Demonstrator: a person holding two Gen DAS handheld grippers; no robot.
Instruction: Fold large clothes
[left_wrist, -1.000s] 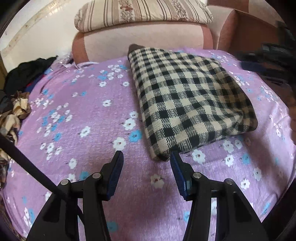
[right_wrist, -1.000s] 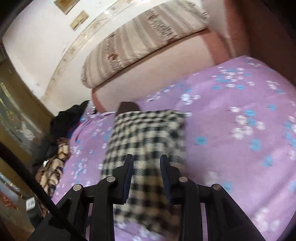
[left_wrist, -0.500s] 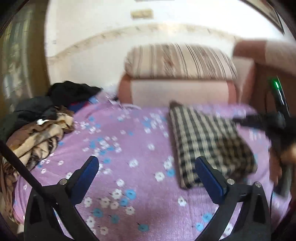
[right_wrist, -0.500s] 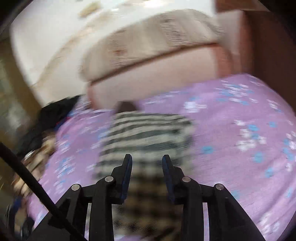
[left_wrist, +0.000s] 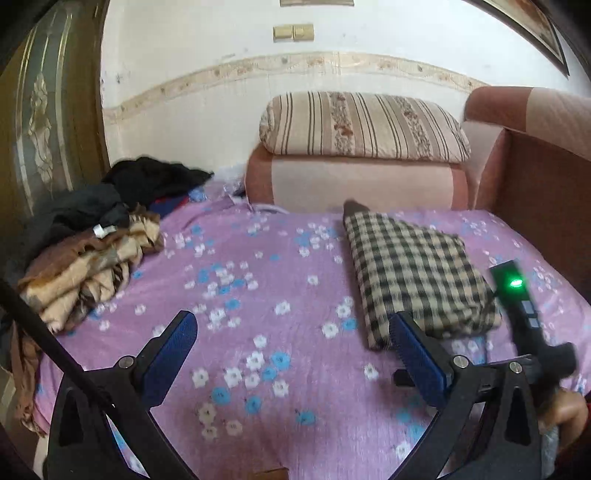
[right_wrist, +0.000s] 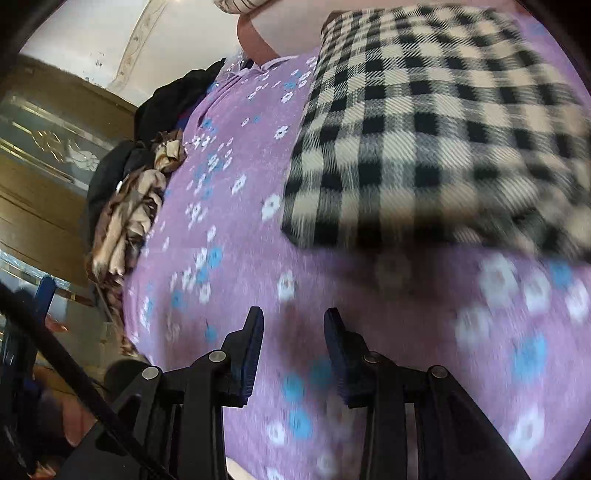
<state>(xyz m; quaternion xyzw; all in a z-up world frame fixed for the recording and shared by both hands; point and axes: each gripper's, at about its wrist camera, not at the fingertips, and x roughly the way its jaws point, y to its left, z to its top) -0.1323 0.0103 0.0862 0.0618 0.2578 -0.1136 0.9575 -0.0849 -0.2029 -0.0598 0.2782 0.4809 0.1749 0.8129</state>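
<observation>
my left gripper (left_wrist: 291, 343) jaws just swung wide, nothing in them | right gripper (right_wrist: 293, 332) part-open, empty, over the purple sheet (right_wrist: 229, 266) | folded checked garment (left_wrist: 413, 273) lies far-right on the bed, long axis near-to-far | right gripper's nearer, its near edge just ahead | unfolded pile (left_wrist: 85, 258) waits far left

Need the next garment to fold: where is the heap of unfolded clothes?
In the left wrist view, the heap of clothes lies at the left edge of the purple floral bedspread, beside the wooden door, far from the folded checked garment.
</observation>
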